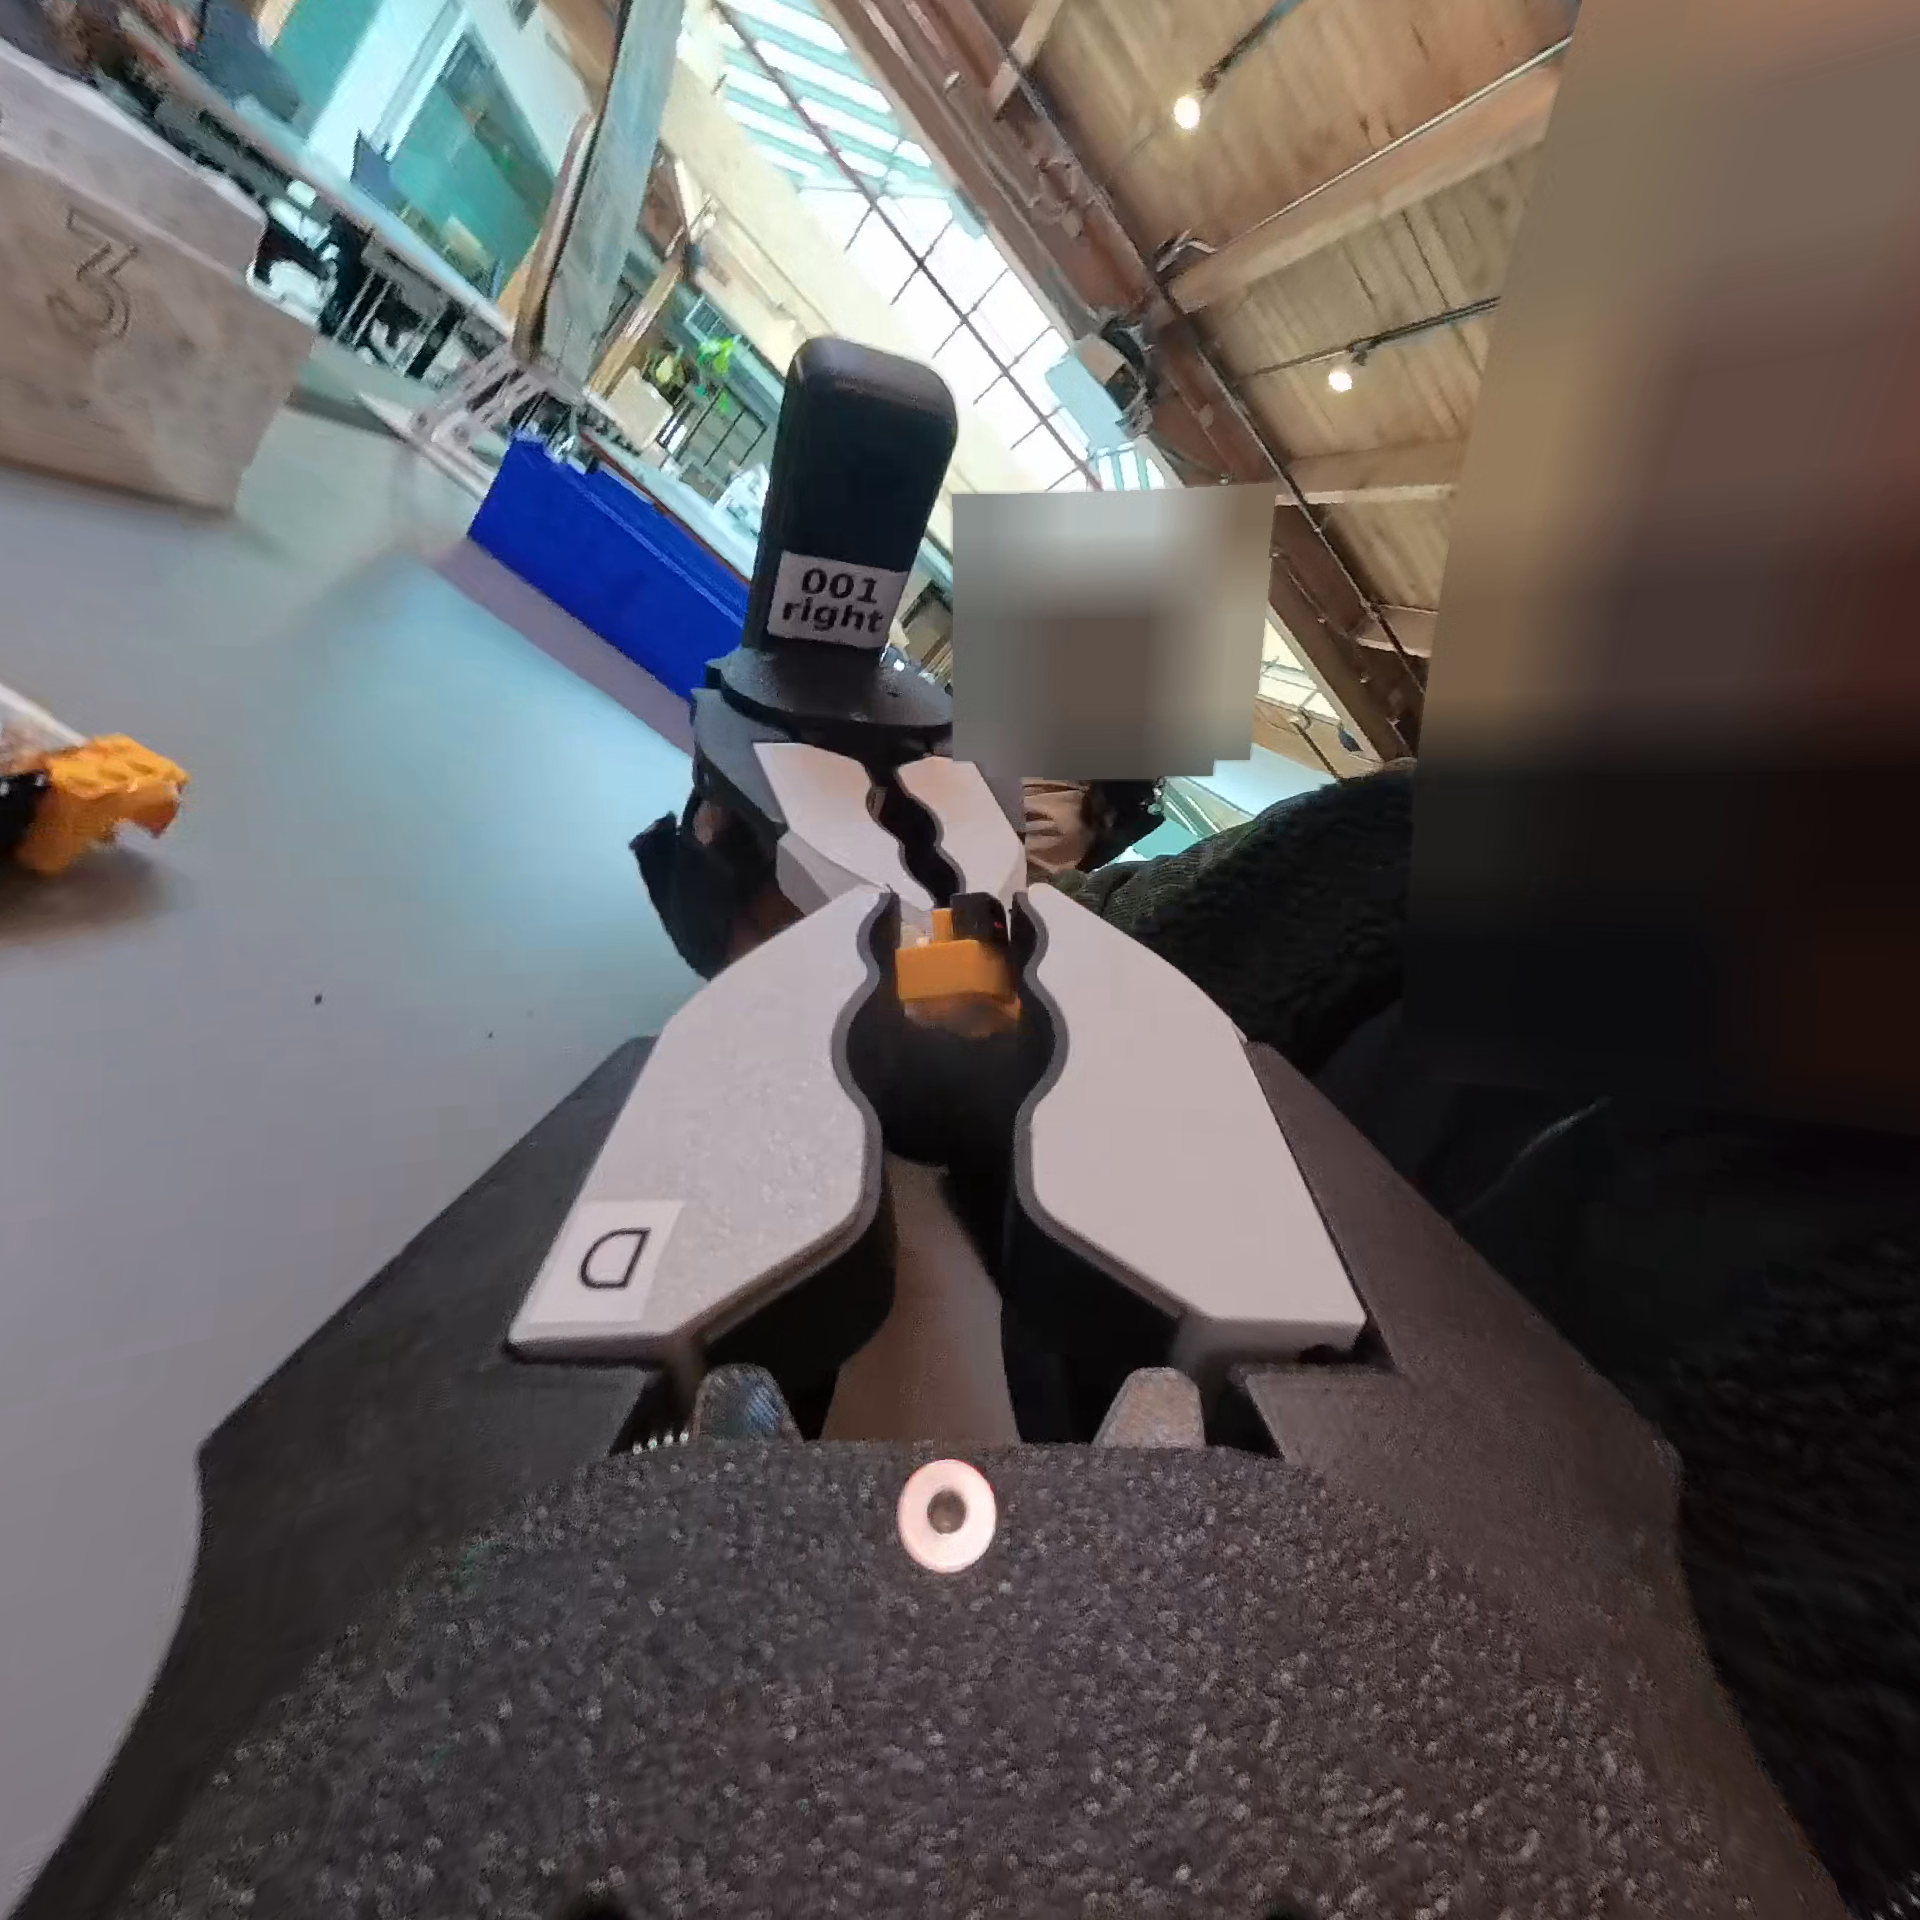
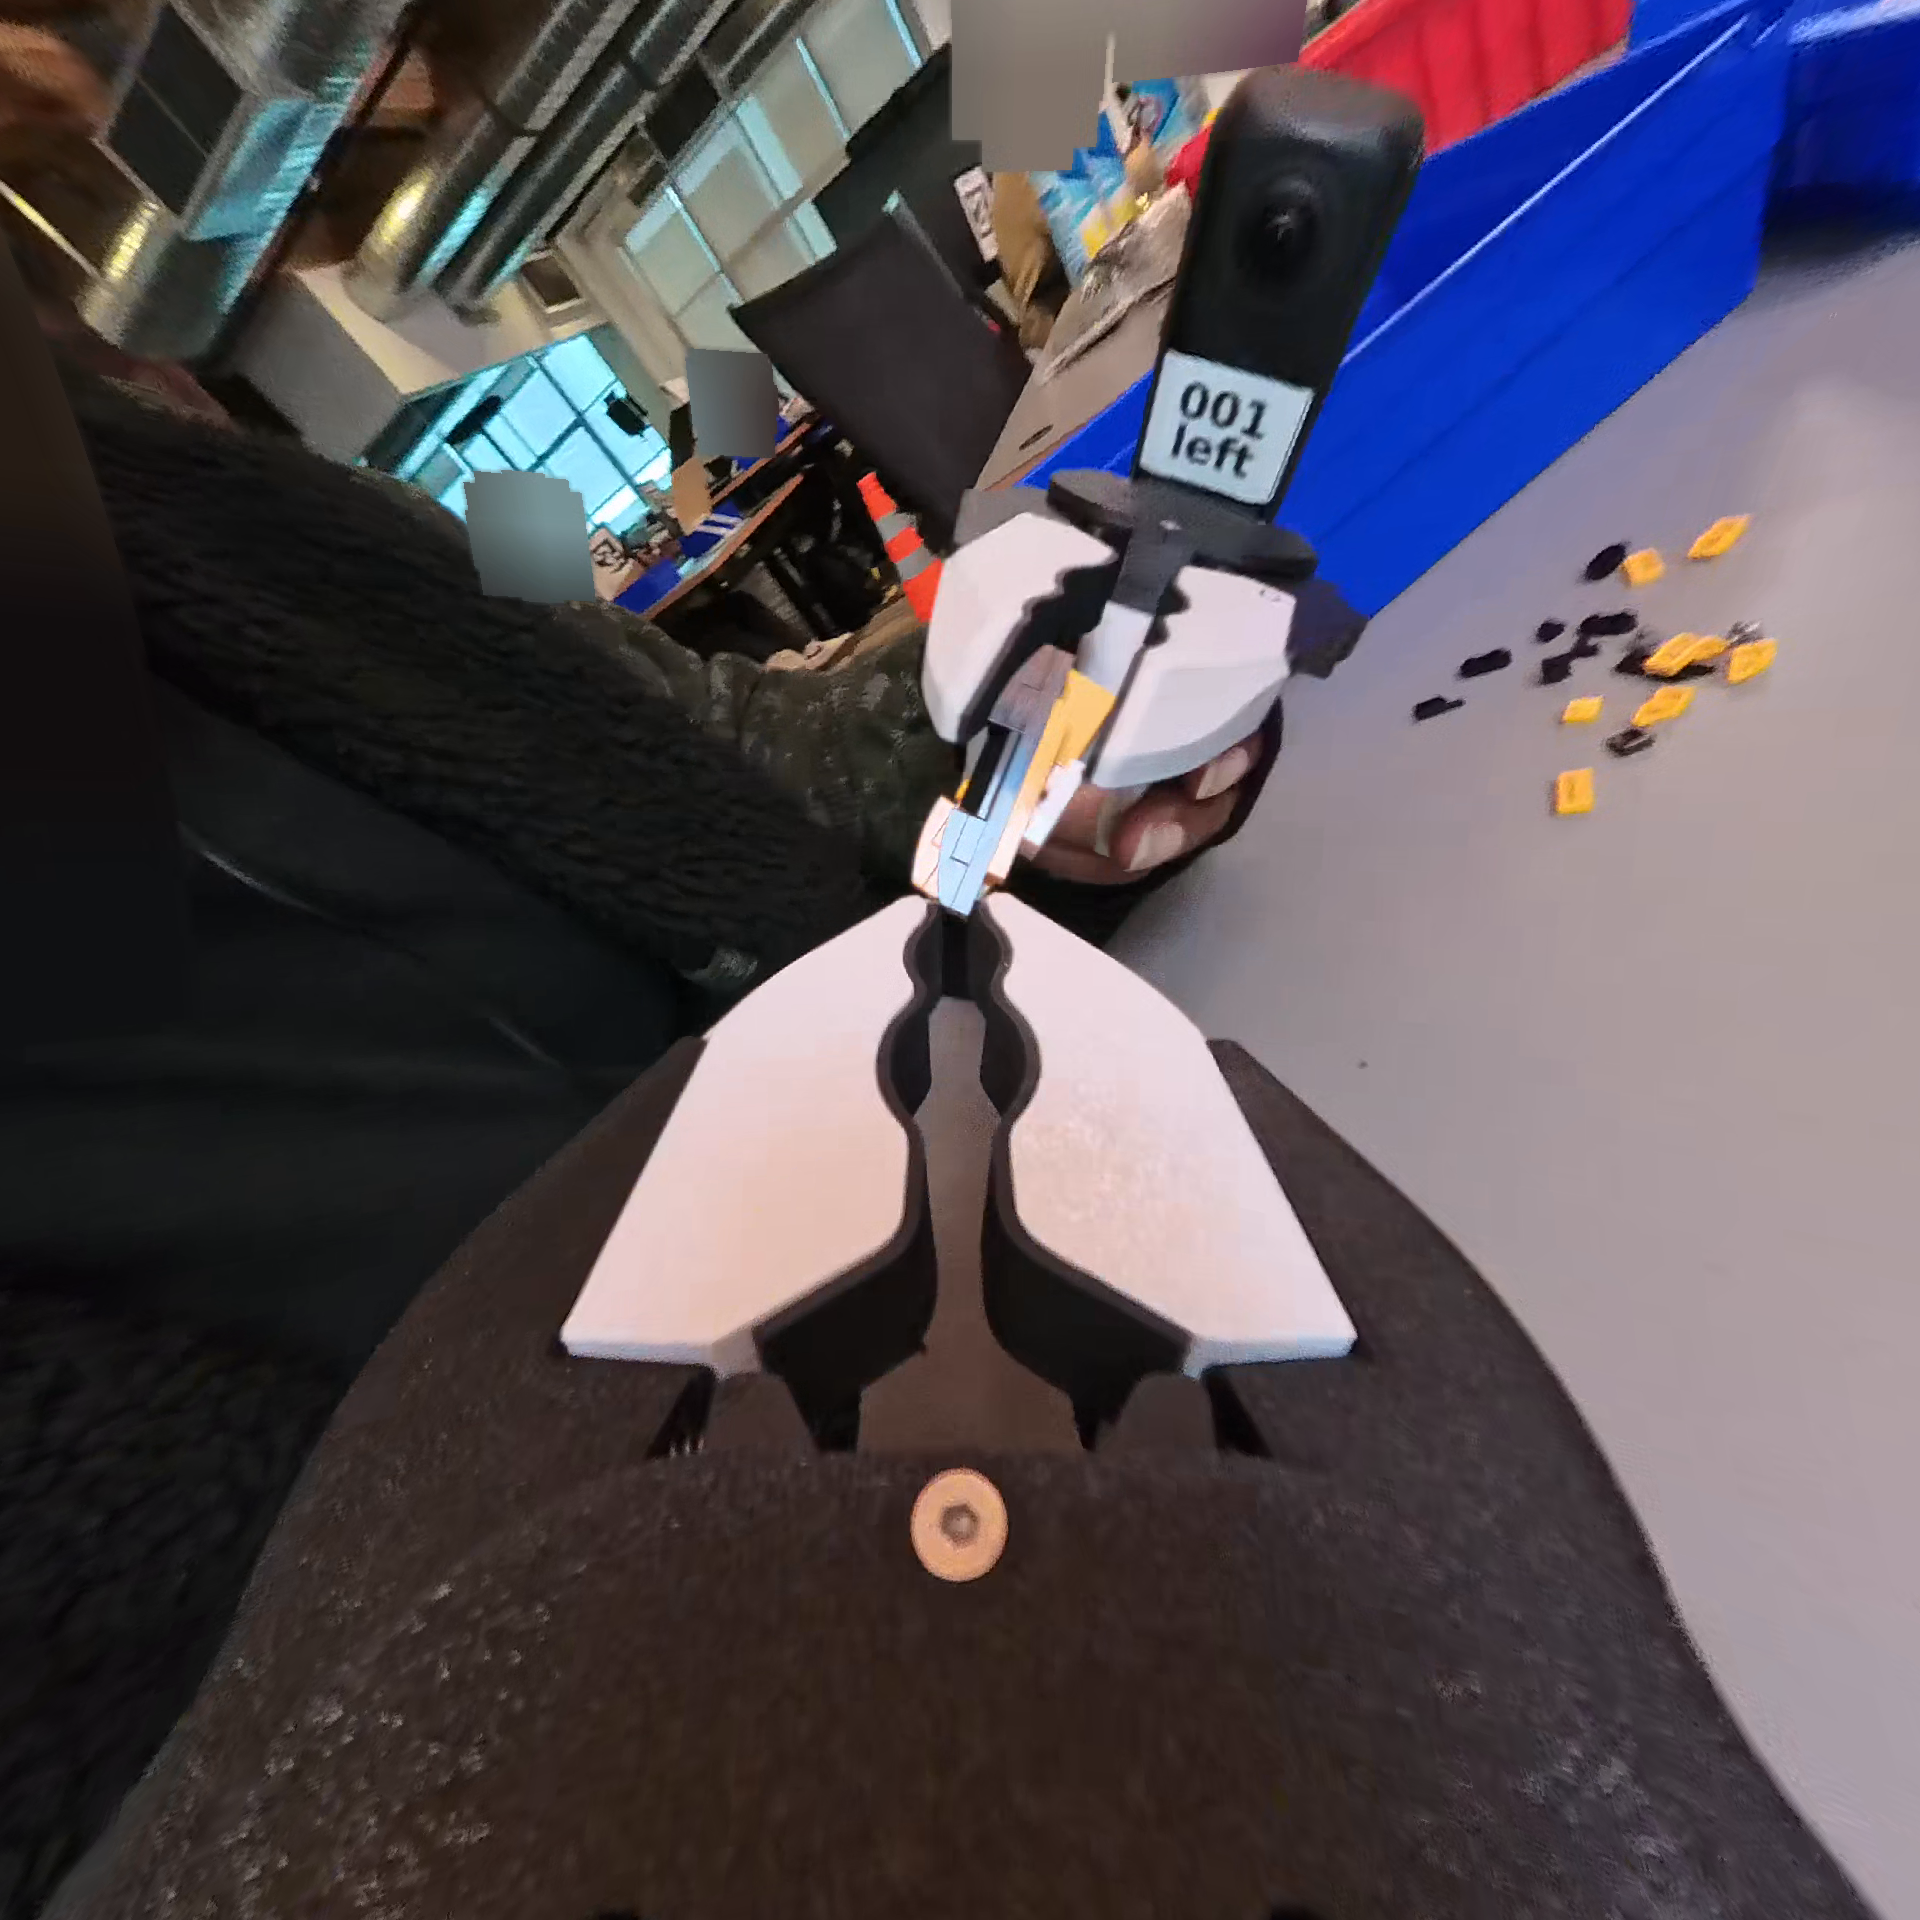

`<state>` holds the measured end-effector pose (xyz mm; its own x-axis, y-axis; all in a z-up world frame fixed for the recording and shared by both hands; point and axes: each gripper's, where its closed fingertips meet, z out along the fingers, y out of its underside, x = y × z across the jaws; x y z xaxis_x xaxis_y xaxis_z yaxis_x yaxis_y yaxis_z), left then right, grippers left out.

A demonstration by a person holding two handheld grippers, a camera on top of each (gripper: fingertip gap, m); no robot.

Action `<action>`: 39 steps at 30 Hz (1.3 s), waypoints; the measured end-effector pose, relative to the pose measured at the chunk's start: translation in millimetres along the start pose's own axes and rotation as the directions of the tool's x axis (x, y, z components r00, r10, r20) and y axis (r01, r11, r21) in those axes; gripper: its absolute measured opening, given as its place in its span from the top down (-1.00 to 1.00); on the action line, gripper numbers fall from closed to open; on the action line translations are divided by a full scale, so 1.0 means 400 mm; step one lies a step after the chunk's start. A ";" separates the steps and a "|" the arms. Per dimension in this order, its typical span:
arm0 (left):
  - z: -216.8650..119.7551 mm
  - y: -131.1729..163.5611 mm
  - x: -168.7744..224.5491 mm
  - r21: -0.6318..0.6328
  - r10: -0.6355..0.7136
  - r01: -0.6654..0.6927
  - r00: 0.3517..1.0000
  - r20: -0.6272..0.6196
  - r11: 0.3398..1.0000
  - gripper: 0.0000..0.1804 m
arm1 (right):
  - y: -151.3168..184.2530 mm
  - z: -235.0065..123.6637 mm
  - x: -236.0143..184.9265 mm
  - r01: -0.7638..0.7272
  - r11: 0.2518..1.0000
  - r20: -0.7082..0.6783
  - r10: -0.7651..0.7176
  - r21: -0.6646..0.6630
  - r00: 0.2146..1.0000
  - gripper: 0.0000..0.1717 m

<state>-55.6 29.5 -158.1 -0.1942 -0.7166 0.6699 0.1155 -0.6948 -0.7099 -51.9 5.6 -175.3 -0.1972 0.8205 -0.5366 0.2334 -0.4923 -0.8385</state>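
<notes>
Black grainy housing fills the foreground of both wrist views, with pale grey fingers running forward from it.

Left wrist view, left to right:
- Pale block [image 1: 114, 301] with a figure cut in its face, standing far left on the grey surface [image 1: 343, 935].
- Yellow brick cluster [image 1: 94, 810] lying at the left edge of the surface, well apart from the tongs.
- Blue bin [image 1: 613, 561] behind, near the middle.
- Left tongs [image 1: 951, 914], narrow, pads pressed on a yellow-and-black brick model [image 1: 951, 961] between the tips.
- Right tongs [image 1: 920, 862], straight ahead and tip to tip with the left pair; black camera stick [image 1: 852, 488] with a white label rising from them.
- Dark knitted sleeve [image 1: 1247, 914] to the right.

Right wrist view, left to right:
- Dark knitted sleeve [image 2: 468, 665] across the left side.
- Right tongs [image 2: 956, 920], nearly closed, tips meeting the near end of the brick model [image 2: 987, 821]. Whether the pads press on it cannot be told.
- Brick model, long and slim, yellow, black, white and pale blue, held off the surface, spanning from the right tongs up into the left tongs [image 2: 1070, 686].
- Hand [image 2: 1164, 810] wrapped under the left tongs.
- Loose yellow and black bricks [image 2: 1652, 665] scattered on the grey surface [image 2: 1558, 1039], far right.
- Blue bin [image 2: 1558, 281] and red bin [image 2: 1475, 42] behind them.
</notes>
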 end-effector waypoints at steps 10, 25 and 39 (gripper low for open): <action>-0.042 -0.007 -0.145 0.152 -0.211 0.169 0.918 0.335 0.974 0.81 | -0.033 -0.035 0.114 0.507 0.815 -0.507 -0.575 -0.281 0.642 0.72; -0.039 -0.073 -0.056 0.194 0.086 -0.149 0.951 0.297 0.970 0.81 | -0.059 -0.017 0.109 0.575 0.788 -0.571 -0.582 -0.221 0.579 0.58; -0.017 -0.031 -0.007 -0.094 0.517 -0.516 0.798 0.309 0.852 0.71 | -0.057 -0.015 0.058 0.566 0.817 -0.481 -0.543 -0.112 0.689 0.86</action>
<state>-63.1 40.8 -152.7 0.2058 -0.9501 0.2345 0.1067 -0.2165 -0.9704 -56.1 37.7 -168.2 0.1956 0.9719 0.1310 0.1860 0.0944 -0.9780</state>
